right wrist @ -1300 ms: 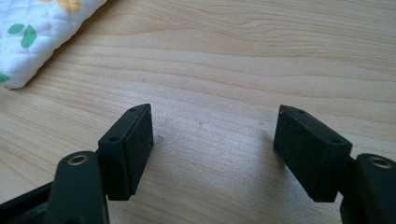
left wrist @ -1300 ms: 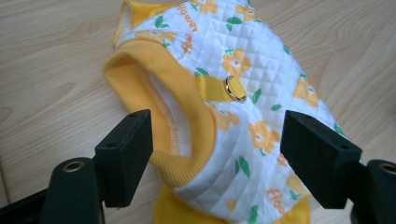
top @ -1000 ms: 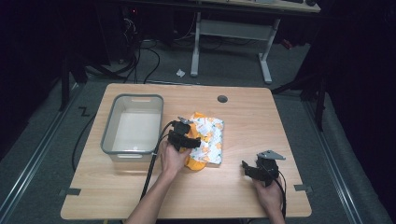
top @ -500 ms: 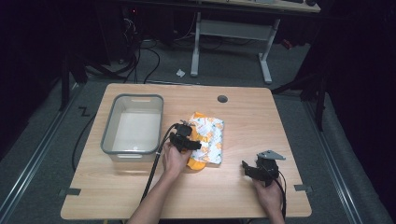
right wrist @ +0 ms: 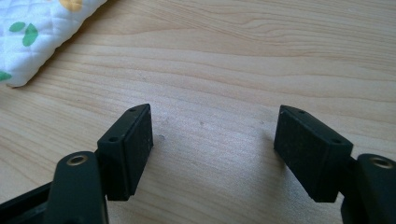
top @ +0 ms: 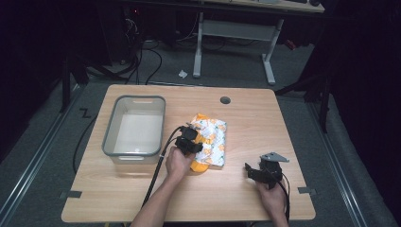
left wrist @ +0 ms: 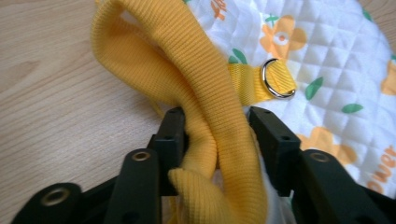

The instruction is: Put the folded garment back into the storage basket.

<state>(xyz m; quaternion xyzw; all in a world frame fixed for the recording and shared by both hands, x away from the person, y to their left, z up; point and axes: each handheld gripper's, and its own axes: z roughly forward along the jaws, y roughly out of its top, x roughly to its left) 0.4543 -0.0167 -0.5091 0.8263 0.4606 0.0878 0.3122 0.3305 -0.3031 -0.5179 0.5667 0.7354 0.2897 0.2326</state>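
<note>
Now the left gripper (left wrist: 215, 140) has just been closing and clamps the yellow ribbed knit band (left wrist: 187, 79) of the white quilted cloth printed with orange flowers (top: 212, 142).

From above, that quilted cloth lies near the middle of the pale wooden worktop (top: 142, 194), just beside the clear plastic bin with a grey rim (top: 135, 125), and the left gripper (top: 188, 142) and its hand cover the cloth's near left edge. In the left gripper view the band bunches between both black pads, its lower fold cut off by the frame, with a small metal D-ring on a yellow strap (left wrist: 276, 79) beyond. The right gripper (right wrist: 215, 149) rests well apart on bare wood, jaws spread wide with nothing between them; one cloth corner (right wrist: 28, 37) shows, the rest cropped.
</note>
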